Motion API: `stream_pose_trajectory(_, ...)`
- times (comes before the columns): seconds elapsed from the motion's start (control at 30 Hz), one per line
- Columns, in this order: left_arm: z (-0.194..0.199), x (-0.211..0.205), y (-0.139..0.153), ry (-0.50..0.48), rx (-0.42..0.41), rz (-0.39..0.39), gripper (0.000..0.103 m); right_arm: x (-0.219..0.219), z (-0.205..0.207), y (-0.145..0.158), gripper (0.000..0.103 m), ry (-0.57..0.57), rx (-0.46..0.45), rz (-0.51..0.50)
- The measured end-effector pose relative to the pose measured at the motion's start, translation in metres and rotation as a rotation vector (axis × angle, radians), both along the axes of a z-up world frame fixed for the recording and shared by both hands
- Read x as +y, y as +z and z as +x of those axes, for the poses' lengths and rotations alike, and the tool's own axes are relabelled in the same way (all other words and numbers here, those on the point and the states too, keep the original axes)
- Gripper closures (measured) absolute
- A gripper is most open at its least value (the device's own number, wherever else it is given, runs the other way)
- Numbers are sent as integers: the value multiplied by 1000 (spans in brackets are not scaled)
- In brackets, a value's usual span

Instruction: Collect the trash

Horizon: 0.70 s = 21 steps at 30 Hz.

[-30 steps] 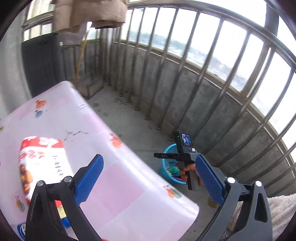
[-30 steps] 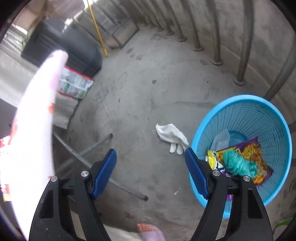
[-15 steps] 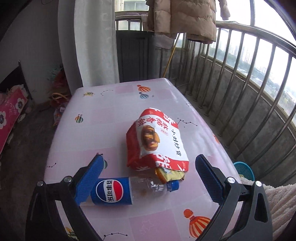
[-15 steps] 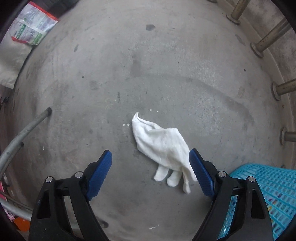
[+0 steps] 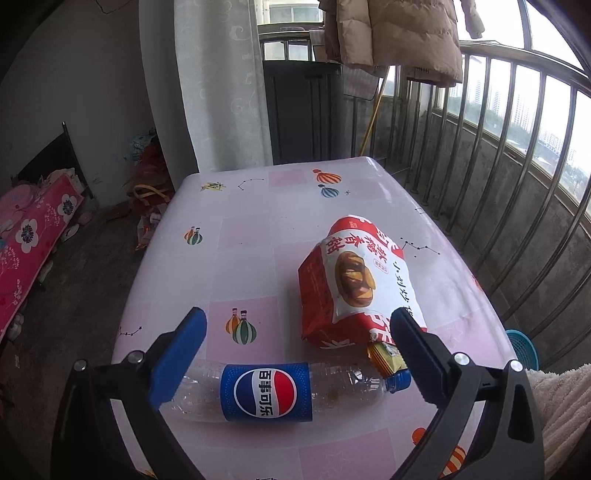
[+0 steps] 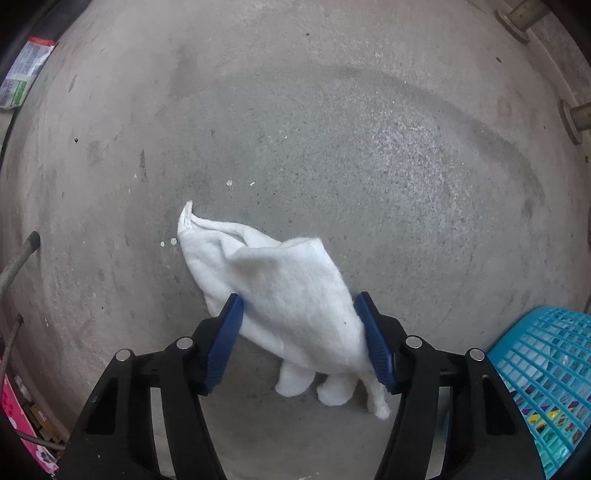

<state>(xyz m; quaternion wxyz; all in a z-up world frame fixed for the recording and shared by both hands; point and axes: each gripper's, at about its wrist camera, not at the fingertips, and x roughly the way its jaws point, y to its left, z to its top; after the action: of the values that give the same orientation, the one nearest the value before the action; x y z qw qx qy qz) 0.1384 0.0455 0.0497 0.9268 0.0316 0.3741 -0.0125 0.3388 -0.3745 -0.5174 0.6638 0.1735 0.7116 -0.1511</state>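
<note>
Left view, far left: a pink flowered bed [image 5: 26, 243] lies beside the dark floor.
Bench [image 5: 258, 236]: pink checked cover with balloon prints, standing next to the balcony railing [image 5: 517, 155].
Left gripper [image 5: 295, 349]: released, jaws spread wide above the near edge of the bench, nothing between the pads.
Bottle [image 5: 266, 391]: clear plastic, blue Pepsi label, blue cap, lying on its side across the near bench edge, cap pointing right, under the spread fingers.
Bag [image 5: 354, 284]: red and white snack bag, puffed, lying on the bench behind the bottle's cap end; a small yellow wrapper [image 5: 384, 358] pokes out under its near corner.
Coat [image 5: 399, 33]: tan, hanging above the railing.
Right view, floor [image 6: 332, 129]: bare grey concrete.
Right gripper [image 6: 299, 330]: pointing down at the floor; its jaws have just been closing and now grasp the glove, both blue pads pressing its sides.
Glove [image 6: 288, 288]: white, crumpled, on the floor, fingers trailing toward the camera.
Basket [image 6: 546, 373]: blue mesh, just right of the gripper, with coloured wrappers inside.
</note>
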Motion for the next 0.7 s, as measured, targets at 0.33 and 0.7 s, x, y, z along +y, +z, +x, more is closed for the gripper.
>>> stream_pose_trajectory(0.33,-12,14,9,17,-53,-13,6,5,-45,127,93,-113,-304,190)
stream_pose_trajectory(0.7,-27,33,10,1,-113,-72,6,-69,-213,327,88,-195,-568,-209)
